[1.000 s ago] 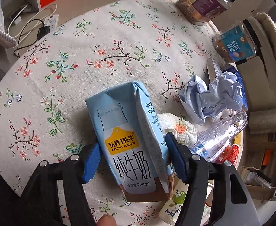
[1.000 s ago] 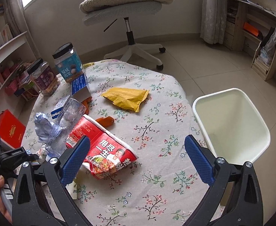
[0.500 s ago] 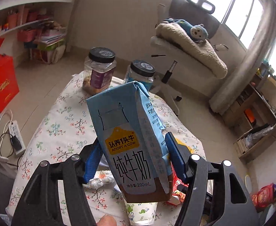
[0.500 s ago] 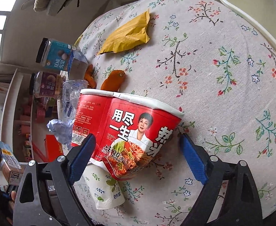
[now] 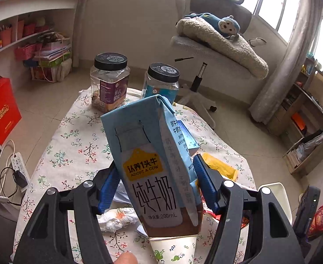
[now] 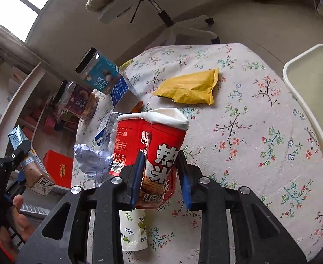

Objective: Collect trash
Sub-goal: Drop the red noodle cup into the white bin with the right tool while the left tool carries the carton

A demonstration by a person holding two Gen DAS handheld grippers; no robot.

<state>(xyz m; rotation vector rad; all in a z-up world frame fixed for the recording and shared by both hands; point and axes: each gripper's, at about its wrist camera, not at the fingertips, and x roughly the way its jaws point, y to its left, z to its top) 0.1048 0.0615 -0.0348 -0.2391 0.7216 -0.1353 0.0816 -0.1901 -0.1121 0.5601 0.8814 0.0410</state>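
My left gripper is shut on a blue milk carton and holds it upright above the floral table. The carton also shows at the left in the right wrist view. My right gripper is shut on a squashed red noodle cup and holds it over the table. A white bin stands off the table's right edge. On the table lie a yellow packet, a crumpled paper ball, a crushed plastic bottle and a paper cup.
Two black-lidded jars stand at the table's far end. A dark blue box leans by them. A crumpled tissue lies below the carton. An office chair with a blanket stands beyond the table. A red box is on the floor.
My left gripper has lifted the milk carton and tilted up from the table to face the room. My right gripper has closed on the noodle cup, squashing it.
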